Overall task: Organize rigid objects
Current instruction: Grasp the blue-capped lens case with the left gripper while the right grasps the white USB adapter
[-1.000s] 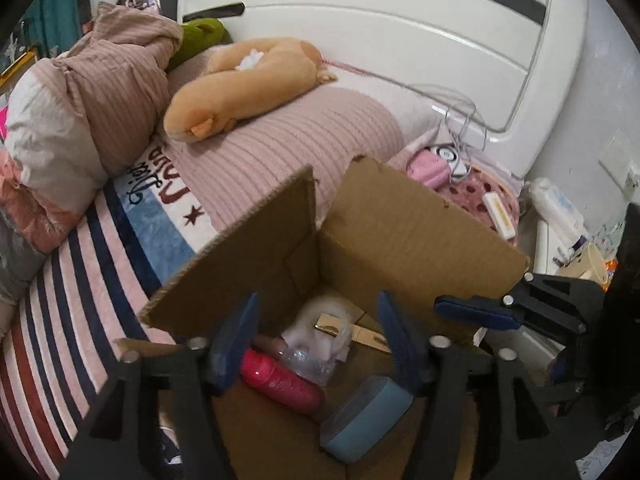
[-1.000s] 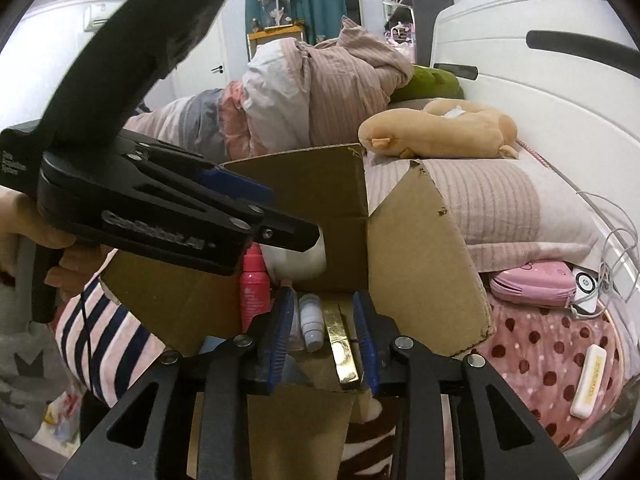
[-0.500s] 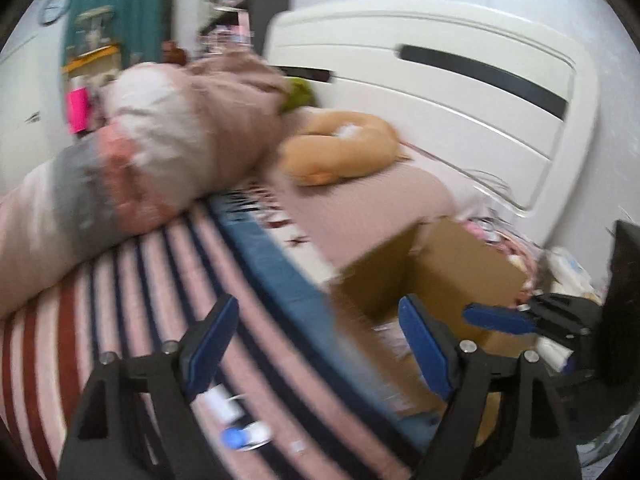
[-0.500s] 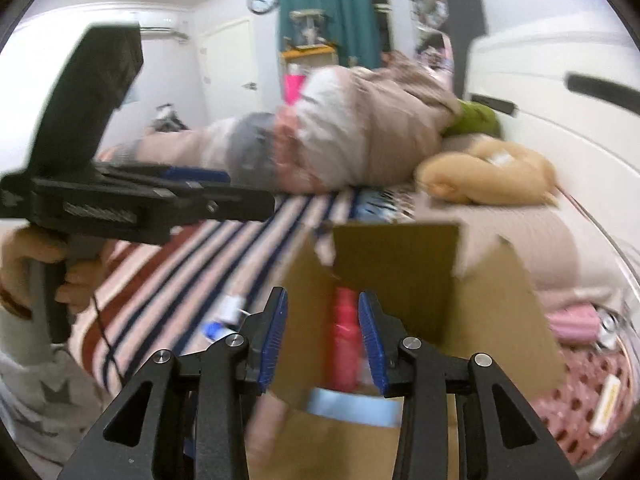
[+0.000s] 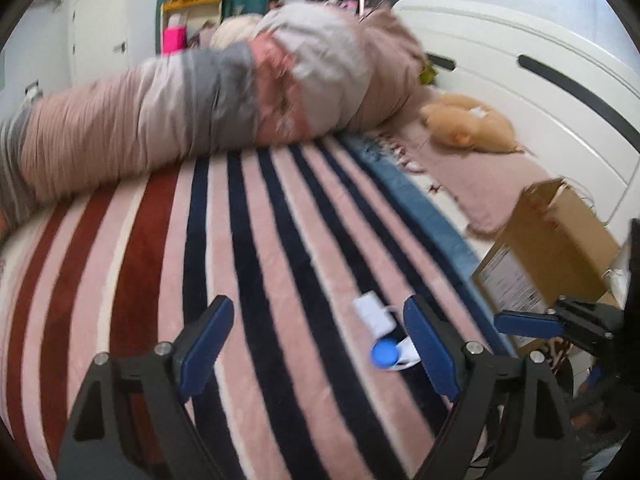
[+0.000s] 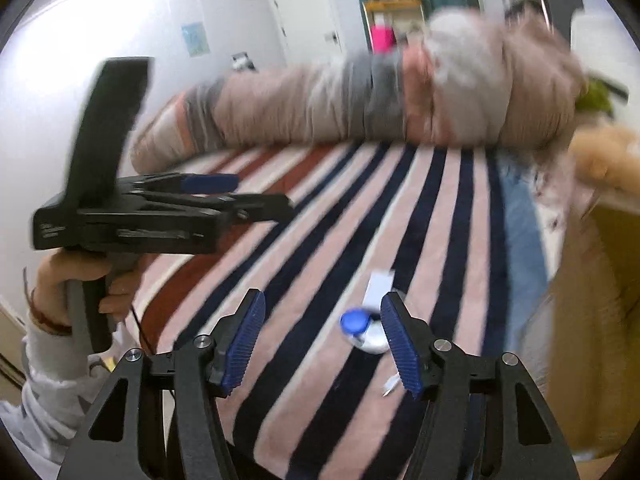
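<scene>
A small bottle with a blue cap [image 5: 385,354] [image 6: 356,325] lies on the striped bedspread, next to a small white box [image 5: 373,313] [image 6: 379,286]. My left gripper [image 5: 318,350] is open and empty above the bedspread, the bottle just inside its right finger. My right gripper [image 6: 322,344] is open and empty, the bottle between its fingers and nearer the right one. The cardboard box [image 5: 554,248] [image 6: 596,320] stands at the right of both views. Both views are blurred.
A rolled pink and grey duvet [image 5: 200,96] lies across the far side of the bed. A tan plush toy [image 5: 470,128] rests by the white headboard [image 5: 560,92]. The left gripper's body [image 6: 132,216] and hand fill the left of the right wrist view.
Both grippers have swung left, away from the cardboard box, to the open striped bedspread. The right gripper's jaws have widened. The blue-capped bottle and white box have come into view.
</scene>
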`<state>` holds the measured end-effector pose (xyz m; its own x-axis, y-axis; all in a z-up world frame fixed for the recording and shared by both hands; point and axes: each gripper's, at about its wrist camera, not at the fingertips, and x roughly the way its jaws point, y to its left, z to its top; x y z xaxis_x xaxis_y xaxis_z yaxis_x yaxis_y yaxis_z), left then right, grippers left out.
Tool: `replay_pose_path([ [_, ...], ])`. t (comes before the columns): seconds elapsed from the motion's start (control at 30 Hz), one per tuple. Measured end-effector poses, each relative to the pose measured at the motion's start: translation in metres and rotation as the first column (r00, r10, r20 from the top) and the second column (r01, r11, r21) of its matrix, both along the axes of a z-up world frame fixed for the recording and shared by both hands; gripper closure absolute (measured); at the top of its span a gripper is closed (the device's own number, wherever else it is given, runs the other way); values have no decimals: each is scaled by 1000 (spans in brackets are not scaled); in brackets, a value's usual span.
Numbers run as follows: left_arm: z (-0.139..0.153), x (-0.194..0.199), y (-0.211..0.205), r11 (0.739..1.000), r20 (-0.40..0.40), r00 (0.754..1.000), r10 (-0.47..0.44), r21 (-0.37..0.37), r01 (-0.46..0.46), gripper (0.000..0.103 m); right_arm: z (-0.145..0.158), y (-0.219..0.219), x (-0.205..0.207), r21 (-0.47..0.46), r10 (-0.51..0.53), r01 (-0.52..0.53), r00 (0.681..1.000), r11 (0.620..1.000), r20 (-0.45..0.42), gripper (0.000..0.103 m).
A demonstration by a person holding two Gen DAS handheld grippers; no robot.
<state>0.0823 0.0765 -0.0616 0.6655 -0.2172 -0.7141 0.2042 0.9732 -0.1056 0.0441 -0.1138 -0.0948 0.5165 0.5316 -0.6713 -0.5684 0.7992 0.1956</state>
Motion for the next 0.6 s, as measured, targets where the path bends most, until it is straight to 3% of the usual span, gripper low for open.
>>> replay_pose_path([
  [0.2,-46,4,9,999,-89,996,14,-46,-18,18,-73,3,37,-53,-69,63,990,997,-122,46],
  [0.33,-61,9,10,998,-121,992,18,-62,-25,18,-95,6,52,-66,-60,51,988,997,-140,46],
  [0.47,-66,10,15,998,-132,991,31,-57,-38,18,-97,19,56,3,7,-7,985,1000,-175,47],
  [0.6,-66,7,26,997,-134,990,44,-56,-52,18,-93,50,49,108,181,-159,954,981,-239,53],
])
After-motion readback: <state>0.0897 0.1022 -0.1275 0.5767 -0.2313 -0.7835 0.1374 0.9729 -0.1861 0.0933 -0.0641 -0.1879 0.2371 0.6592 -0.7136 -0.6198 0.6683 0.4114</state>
